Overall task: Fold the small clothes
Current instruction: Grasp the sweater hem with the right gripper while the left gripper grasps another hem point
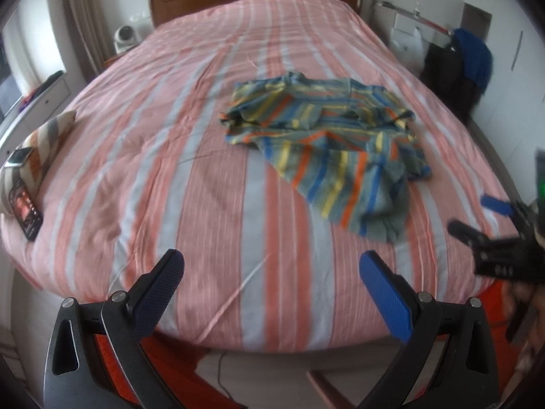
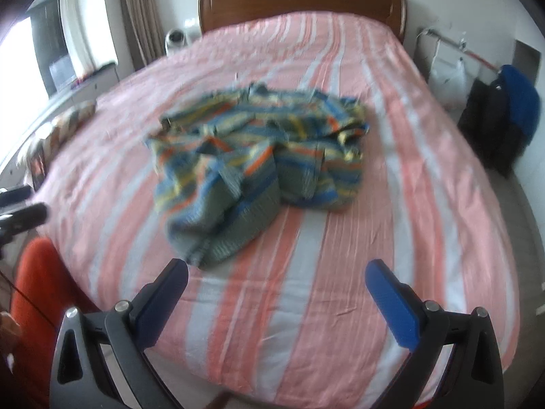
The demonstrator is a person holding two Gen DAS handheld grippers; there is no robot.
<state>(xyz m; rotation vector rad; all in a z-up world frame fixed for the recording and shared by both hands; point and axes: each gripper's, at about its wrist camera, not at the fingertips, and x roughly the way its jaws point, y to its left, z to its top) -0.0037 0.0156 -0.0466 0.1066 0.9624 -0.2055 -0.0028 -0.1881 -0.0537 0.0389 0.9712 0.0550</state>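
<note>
Loosely crumpled, striped garment [image 1: 327, 143] near the middle of the bed [image 1: 190, 170], slightly toward its right edge. Left gripper [image 1: 272, 272] spread wide above the foot edge, holding nothing. Right gripper [image 2: 276, 283] likewise wide, empty.

Striped garment [image 1: 327, 146] lying crumpled and unfolded on the bed [image 1: 204, 170].

It is a small piece of clothing in grey-green cloth with bands of blue, orange and yellow, heaped loosely near the middle of the bed, a little toward the right edge and well short of the headboard end. The far part is bunched in ridges and folds over itself, with stripes running in several directions. One flatter flap reaches toward the foot edge, its stripes slanting, and ends in a plain grey-green hem that lies rumpled on the cover. Both views are blurred, so which kind of garment it is cannot be told.
</note>
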